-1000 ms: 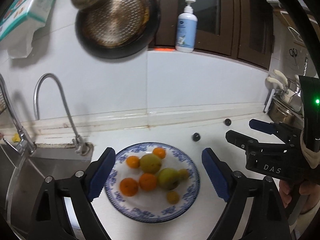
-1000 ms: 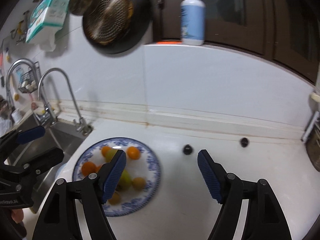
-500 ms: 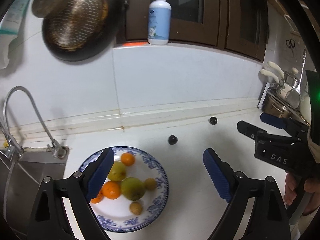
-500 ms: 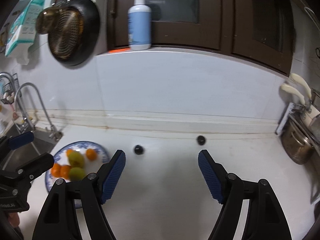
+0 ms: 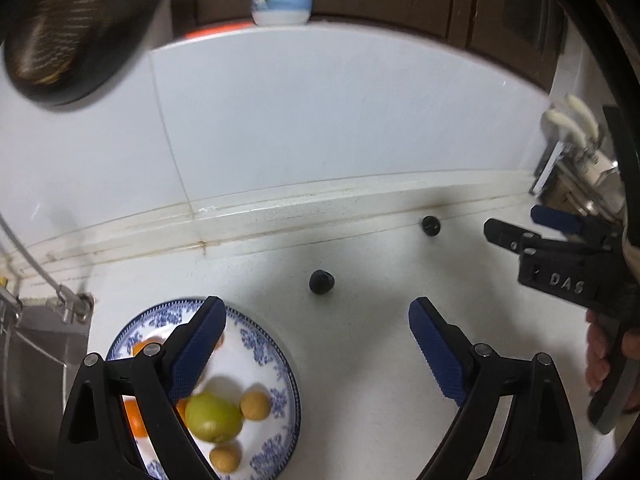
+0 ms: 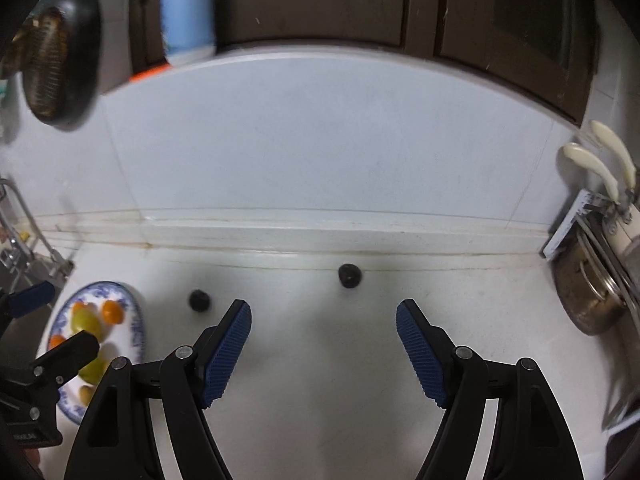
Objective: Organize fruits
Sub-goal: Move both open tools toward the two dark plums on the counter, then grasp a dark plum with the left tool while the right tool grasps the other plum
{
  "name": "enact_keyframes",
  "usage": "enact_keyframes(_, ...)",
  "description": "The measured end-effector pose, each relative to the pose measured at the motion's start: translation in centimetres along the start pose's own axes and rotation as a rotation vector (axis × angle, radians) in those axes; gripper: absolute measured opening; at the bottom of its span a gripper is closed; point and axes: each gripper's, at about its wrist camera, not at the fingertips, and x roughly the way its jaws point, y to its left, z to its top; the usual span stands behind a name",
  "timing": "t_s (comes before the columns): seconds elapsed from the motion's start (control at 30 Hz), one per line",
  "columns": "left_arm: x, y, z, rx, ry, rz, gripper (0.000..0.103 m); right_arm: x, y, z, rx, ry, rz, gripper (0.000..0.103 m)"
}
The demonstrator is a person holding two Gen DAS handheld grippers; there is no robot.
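A blue-and-white plate (image 5: 276, 344) holds several fruits: a green one (image 5: 214, 416), oranges and small yellow-brown ones (image 5: 255, 405). It also shows at the left of the right wrist view (image 6: 136, 320). Two small dark fruits lie on the white counter: one near the plate (image 5: 321, 282) (image 6: 199, 300), one by the back ledge (image 5: 430, 225) (image 6: 349, 276). My left gripper (image 5: 316, 348) is open and empty, above the counter just right of the plate. My right gripper (image 6: 323, 344) is open and empty, short of the two dark fruits.
A sink and tap (image 5: 68, 304) lie left of the plate. A metal pot (image 6: 588, 300) and a utensil rack stand at the right. A pan (image 6: 56, 60) hangs on the wall, and a soap bottle (image 6: 186, 12) stands on the sill.
Both grippers have moved right, away from the plate and toward the two dark fruits. The plate has slid to the lower left of both views. Both stay open.
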Motion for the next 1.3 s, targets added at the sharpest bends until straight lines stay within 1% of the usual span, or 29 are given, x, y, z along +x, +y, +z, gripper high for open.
enact_keyframes(0.2,3.5,-0.3,2.5,0.005,0.102,0.009,0.093,3.7,-0.5,2.4,-0.038,0.107,-0.006,0.075)
enact_keyframes(0.37,7.3,-0.2,3.8,-0.029,0.227,0.003,0.088,6.9,-1.2,3.8,-0.019,0.191,0.007,0.075)
enact_keyframes(0.47,8.9,-0.2,4.0,-0.059,0.284,-0.003,0.08,9.0,-1.4,4.1,-0.008,0.244,0.018,0.075)
enact_keyframes(0.53,10.0,0.0,4.1,-0.085,0.326,-0.022,0.071,10.3,-1.7,4.2,0.008,0.274,0.03,0.075)
enact_keyframes(0.6,11.1,0.0,4.1,-0.102,0.357,-0.03,0.067,11.8,-1.8,4.2,0.019,0.307,0.031,0.075)
enact_keyframes(0.67,11.7,0.0,4.0,-0.112,0.375,-0.034,0.064,13.0,-1.8,3.9,0.034,0.332,0.031,0.074)
enact_keyframes(0.7,12.1,0.0,3.8,-0.12,0.386,-0.036,0.061,13.5,-1.8,3.8,0.038,0.342,0.036,0.073)
enact_keyframes(0.73,12.3,0.0,3.7,-0.125,0.394,-0.038,0.06,13.8,-1.9,4.0,0.038,0.347,0.035,0.07)
enact_keyframes(0.8,12.9,0.1,3.6,-0.132,0.406,-0.04,0.058,14.7,-1.7,3.8,0.038,0.356,0.031,0.068)
enact_keyframes(0.83,13.1,0.1,3.6,-0.131,0.409,-0.039,0.055,15.1,-1.7,3.7,0.042,0.363,0.036,0.067)
enact_keyframes(0.9,13.4,-0.1,3.6,-0.13,0.415,-0.032,0.052,16.0,-1.7,3.6,0.049,0.375,0.044,0.063)
enact_keyframes(1.07,13.8,-0.3,3.4,-0.119,0.426,-0.043,0.047,17.6,-1.4,3.3,0.051,0.389,0.051,0.052)
enact_keyframes(1.17,14.0,-0.4,3.3,-0.114,0.43,-0.045,0.042,18.2,-1.3,3.3,0.052,0.394,0.06,0.052)
enact_keyframes(1.3,14.1,-0.5,3.5,-0.09,0.429,-0.017,0.037,18.7,-1.4,3.5,0.063,0.39,0.064,0.052)
